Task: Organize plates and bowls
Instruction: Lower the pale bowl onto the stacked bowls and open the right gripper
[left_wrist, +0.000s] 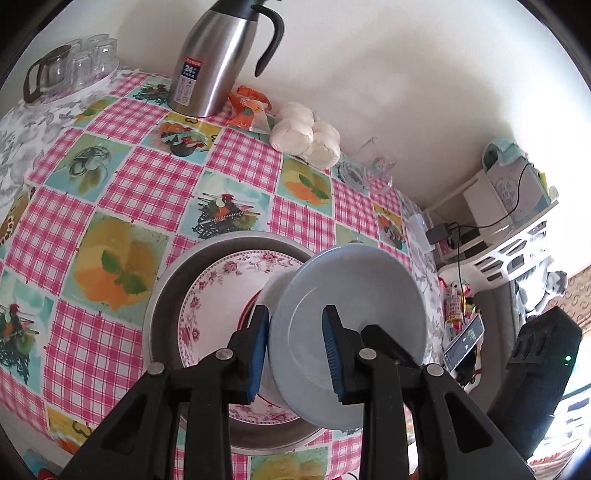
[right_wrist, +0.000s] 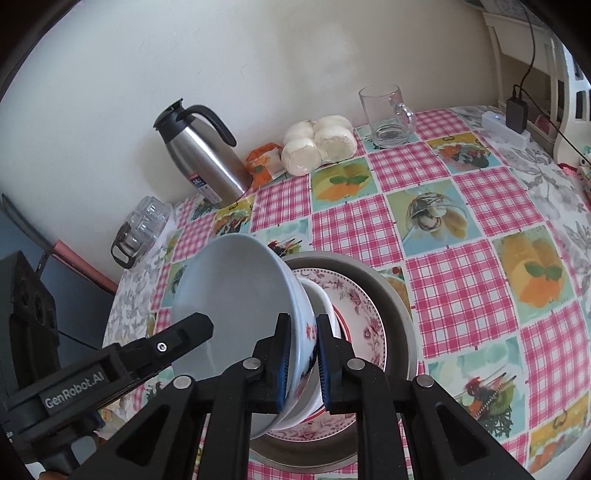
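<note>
A blue-grey bowl (left_wrist: 351, 314) (right_wrist: 236, 306) is tilted on its side above a stack: a metal pan (left_wrist: 173, 295) (right_wrist: 391, 295), a pink floral plate (left_wrist: 214, 295) (right_wrist: 362, 317) and a white red-rimmed bowl (left_wrist: 271, 291) (right_wrist: 321, 302). My right gripper (right_wrist: 301, 354) is shut on the blue bowl's rim. My left gripper (left_wrist: 295, 350) straddles the opposite rim, jaws wider than the wall; it also shows at lower left in the right wrist view (right_wrist: 184, 332).
A steel thermos jug (left_wrist: 214, 62) (right_wrist: 207, 162), a bag of buns (left_wrist: 306, 136) (right_wrist: 317, 144), an orange packet (left_wrist: 247, 107), a glass mug (right_wrist: 388, 114), and glassware (left_wrist: 70, 66) stand along the wall. A shelf with cables (left_wrist: 509, 206) is right of the table.
</note>
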